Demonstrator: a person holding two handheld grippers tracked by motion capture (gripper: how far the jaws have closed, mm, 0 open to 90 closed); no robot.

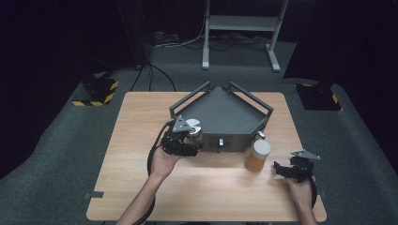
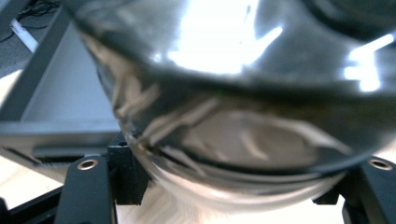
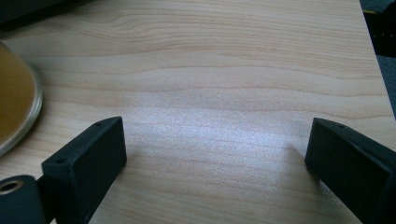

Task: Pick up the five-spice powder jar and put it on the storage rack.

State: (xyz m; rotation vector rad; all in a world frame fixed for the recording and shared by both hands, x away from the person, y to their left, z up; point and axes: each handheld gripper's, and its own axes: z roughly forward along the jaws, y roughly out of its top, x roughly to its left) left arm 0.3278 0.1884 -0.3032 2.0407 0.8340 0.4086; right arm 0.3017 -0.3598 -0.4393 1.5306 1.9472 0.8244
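My left gripper (image 1: 193, 142) is shut on a glass jar with a silver lid (image 1: 193, 125), held just above the table at the front left corner of the dark grey tray (image 1: 220, 112). In the left gripper view the jar (image 2: 224, 116) sits very close and blurred between the two black jaws of that gripper (image 2: 231, 184), with the tray (image 2: 65, 93) behind at the left. My right gripper (image 1: 280, 169) rests low over the table at the right and is open, just right of an amber jar with a white lid (image 1: 257, 155). The right gripper view has its jaws wide apart around bare wood (image 3: 215, 154), with the amber jar (image 3: 14, 102) at the left edge.
The tray has raised rails on its sides and stands at the back middle of the wooden table (image 1: 211, 187). A small pale object (image 1: 261, 135) lies by the tray's front right corner. Dark floor, a stand's legs (image 1: 244, 28) and cables lie beyond the table.
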